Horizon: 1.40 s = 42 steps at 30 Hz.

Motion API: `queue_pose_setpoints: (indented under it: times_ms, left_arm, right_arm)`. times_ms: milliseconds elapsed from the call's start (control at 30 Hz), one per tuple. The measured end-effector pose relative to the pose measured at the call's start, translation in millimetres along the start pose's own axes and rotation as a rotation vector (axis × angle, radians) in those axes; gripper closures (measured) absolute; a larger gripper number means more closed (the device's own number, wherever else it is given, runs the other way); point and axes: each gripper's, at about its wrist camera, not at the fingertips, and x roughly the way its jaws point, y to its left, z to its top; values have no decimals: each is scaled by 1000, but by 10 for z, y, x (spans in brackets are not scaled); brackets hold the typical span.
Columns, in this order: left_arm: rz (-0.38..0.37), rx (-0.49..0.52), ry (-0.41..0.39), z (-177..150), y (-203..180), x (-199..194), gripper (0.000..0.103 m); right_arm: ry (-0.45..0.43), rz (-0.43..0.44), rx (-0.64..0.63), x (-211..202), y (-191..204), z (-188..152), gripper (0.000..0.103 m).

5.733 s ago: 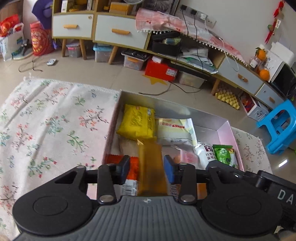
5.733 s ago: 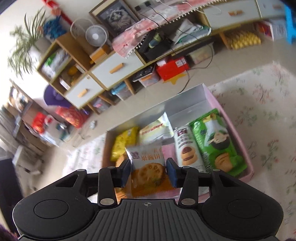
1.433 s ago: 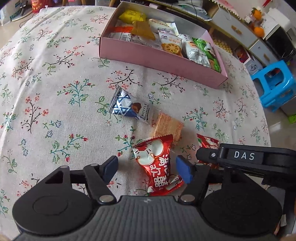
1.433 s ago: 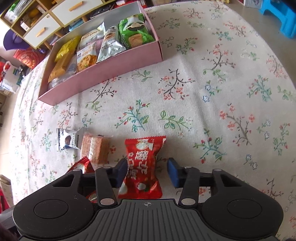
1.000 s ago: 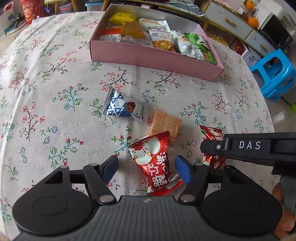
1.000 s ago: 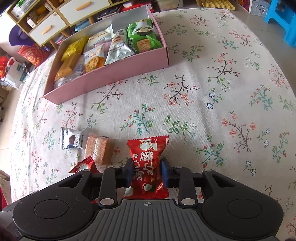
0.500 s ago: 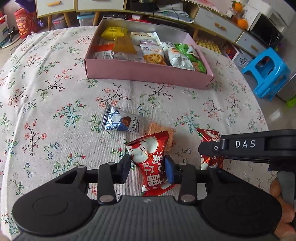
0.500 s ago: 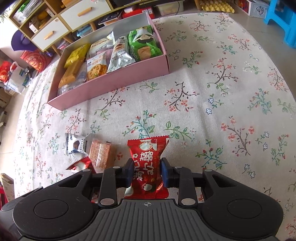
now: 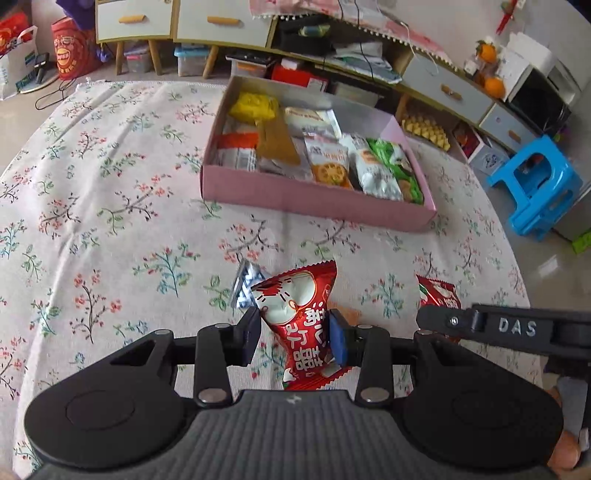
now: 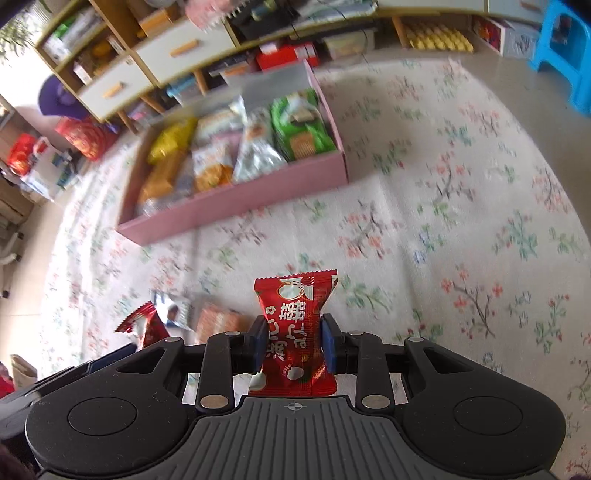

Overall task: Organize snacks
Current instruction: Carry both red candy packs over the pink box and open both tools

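Two red snack packets are held above the flowered tablecloth. My left gripper (image 9: 295,328) is shut on one red packet (image 9: 291,295), which is lifted and tilted. The right gripper (image 10: 291,343) is shut on the other red packet (image 10: 295,299), held upright. Ahead lies the pink box (image 9: 314,195), filled with several snack bags in a row. Beneath the left packet a silver-blue truffle packet (image 9: 245,284) and an orange wafer (image 9: 350,315) lie on the cloth. The right wrist view shows the truffle packet (image 10: 175,308) and the wafer (image 10: 218,325) to the left, beside the left gripper's packet (image 10: 146,325).
The right gripper's black body (image 9: 517,326) reaches in from the right in the left wrist view, with a hand (image 9: 561,450) below it. A blue stool (image 9: 535,188) stands past the table's right edge. Low cabinets (image 9: 221,22) line the far wall.
My left gripper has shut on the red packet and lifted it off the cloth. The right gripper keeps its packet and has tipped up, so the box now sits further ahead.
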Motion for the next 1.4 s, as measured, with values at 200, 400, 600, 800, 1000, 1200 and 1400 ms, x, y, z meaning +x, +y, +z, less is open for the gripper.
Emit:
queue_pose_setpoints:
  times_ms: [200,400,600,800,1000,1200,1400]
  left_arm:
    - [0,4,-74,385,3,-86,67]
    - [14,51,-148,1008,-84,72,67]
    - [-2,69,-165,1583,-129,599,67]
    - [-49,2,-157,1910,-139,1160,67]
    - [-49,-21,-131,1966,-106,1353,64]
    - [-21,-44,-129,1874,80,1001,59]
    - [-64,-135,-141,1712,294,376,59]
  right_arm:
    - [-43,117,4,-112,83,188,75]
    - [-142,159,-59,-142,171,696,75]
    - [-240,140,-94,115,215,1502,75]
    - [-249,95,2,560,148,1986,75]
    - [-224,174,206,897,-104,2109,68]
    - [-235,204,282,782,-160,1968,60]
    - [-273,244,282,123,-123,1733,60]
